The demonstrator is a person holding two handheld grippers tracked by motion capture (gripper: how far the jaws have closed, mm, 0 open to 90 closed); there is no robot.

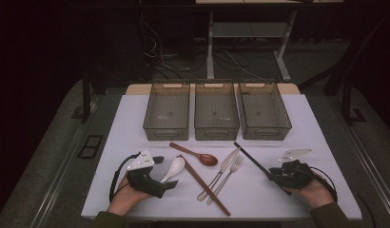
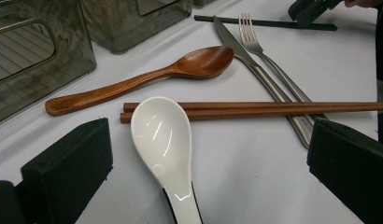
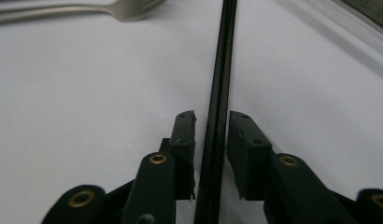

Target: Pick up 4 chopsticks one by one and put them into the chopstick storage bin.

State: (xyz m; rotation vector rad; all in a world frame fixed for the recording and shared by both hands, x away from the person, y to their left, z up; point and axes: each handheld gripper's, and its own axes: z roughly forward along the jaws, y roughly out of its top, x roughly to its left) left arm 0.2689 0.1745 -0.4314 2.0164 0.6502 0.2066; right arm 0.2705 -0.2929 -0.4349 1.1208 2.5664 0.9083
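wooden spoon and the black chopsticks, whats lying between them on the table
In the high view, the knife and fork lie side by side between the wooden spoon and black chopsticks.

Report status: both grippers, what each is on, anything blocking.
Left gripper open around white ceramic spoon. Right gripper straddling black chopsticks, pads just apart. Brown wooden chopsticks under spoon's bowl tip.
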